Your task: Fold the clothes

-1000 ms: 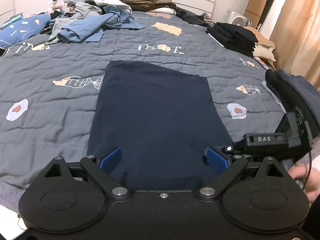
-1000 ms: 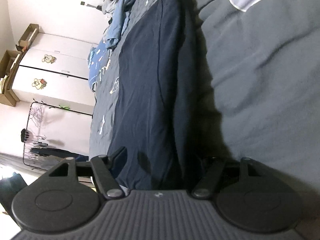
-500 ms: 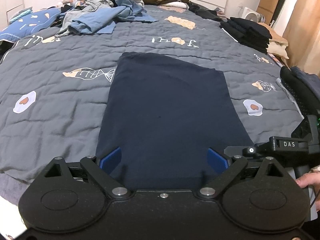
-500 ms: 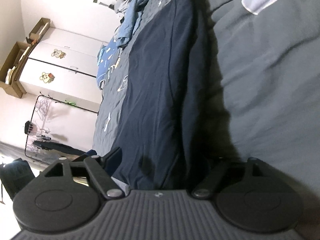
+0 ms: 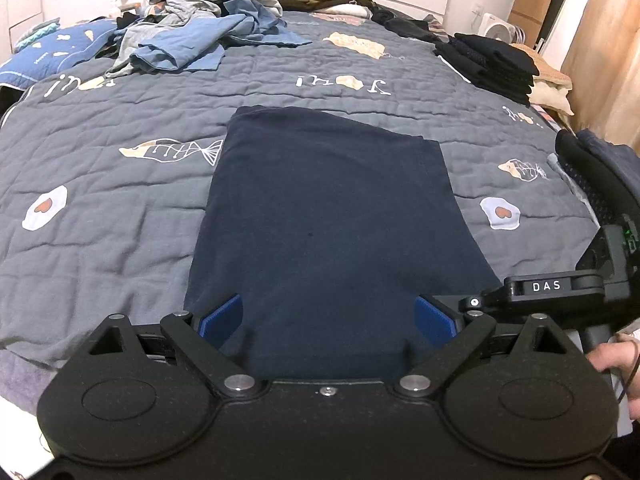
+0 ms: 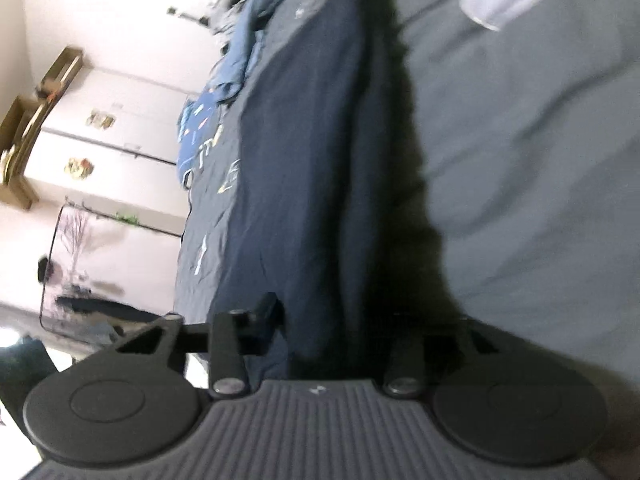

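A dark navy garment [image 5: 328,216] lies folded into a long rectangle on the grey quilted bed [image 5: 100,200]. My left gripper [image 5: 328,318] is open at its near edge, one blue pad [image 5: 222,316] near each near corner, cloth between them. My right gripper [image 5: 552,286] comes in low from the right at the garment's near right corner, a hand [image 5: 612,360] behind it. In the blurred, sideways right wrist view, the right gripper [image 6: 352,328] is open with the garment's [image 6: 312,160] edge between its fingers [image 6: 266,310]; the far finger is lost in shadow.
Unfolded blue and grey clothes [image 5: 192,40] are heaped at the back left. A folded black stack [image 5: 492,64] sits at the back right, more dark clothes [image 5: 592,168] at the right edge. A white wardrobe [image 6: 112,140] and a clothes rack [image 6: 68,260] stand beyond the bed.
The right gripper's fingers have drawn somewhat closer together around the garment's edge, and its view is now blurred. The left gripper has stayed open at the near edge.
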The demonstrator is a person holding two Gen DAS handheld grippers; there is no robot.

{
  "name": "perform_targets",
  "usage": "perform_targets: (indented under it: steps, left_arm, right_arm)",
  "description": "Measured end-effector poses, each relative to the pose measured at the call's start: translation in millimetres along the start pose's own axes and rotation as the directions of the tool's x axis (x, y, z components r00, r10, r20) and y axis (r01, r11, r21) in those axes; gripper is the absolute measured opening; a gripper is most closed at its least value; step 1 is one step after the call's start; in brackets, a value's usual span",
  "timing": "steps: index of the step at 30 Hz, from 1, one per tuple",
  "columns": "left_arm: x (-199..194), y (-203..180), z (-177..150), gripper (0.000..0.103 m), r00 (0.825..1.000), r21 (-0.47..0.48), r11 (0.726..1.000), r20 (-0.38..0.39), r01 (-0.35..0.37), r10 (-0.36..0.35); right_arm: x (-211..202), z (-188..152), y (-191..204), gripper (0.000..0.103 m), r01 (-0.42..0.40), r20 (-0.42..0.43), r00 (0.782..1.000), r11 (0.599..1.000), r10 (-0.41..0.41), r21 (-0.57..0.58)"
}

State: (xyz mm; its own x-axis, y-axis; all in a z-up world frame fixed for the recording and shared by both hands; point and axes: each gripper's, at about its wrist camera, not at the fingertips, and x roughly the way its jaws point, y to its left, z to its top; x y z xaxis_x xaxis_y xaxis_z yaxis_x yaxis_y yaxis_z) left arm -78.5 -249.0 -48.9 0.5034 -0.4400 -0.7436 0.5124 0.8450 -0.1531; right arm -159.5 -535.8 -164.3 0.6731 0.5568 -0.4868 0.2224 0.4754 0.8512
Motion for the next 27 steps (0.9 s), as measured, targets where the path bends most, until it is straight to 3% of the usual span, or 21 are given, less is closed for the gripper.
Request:
perform_targets:
  steps: [9,12,15,22,27]
  left_arm:
    - [3.2,18.3,11.0,0.092,1.000,-0.008,1.000,-0.011,-0.006,0.006]
    - [1.6,37.3,26.8,0.092,1.000,-0.041,0.999,0.009,0.025,-0.025]
    - [6.5,60.0,46.8,0.092,0.996,-0.084,0.993,0.029,0.086,-0.084]
    - [72.6,116.9,90.1,0.092,0.981,-0.174,0.968,-0.046,0.179,-0.190]
    - [118.4,151.2,108.3,0.092,0.958,-0.282,0.922,-0.033,0.266,-0.286]
  right_arm:
    - [-5.3,-10.0,16.9,0.025,0.036,0.052,0.998,0.998,-0.033,-0.053]
    - [-11.6,-9.6,32.2,0.022,0.012,0.078,0.997,0.996,-0.006,-0.085]
    - [-5.7,-4.7,27.2,0.021,-0.007,0.045,0.999,0.999,0.010,-0.052]
    - [11.0,2.8,0.6,0.022,-0.045,-0.032,0.998,0.998,0.047,0.054]
    - [13.2,3.3,-1.4,0.023,-0.056,-0.032,0.998,0.997,0.058,0.059]
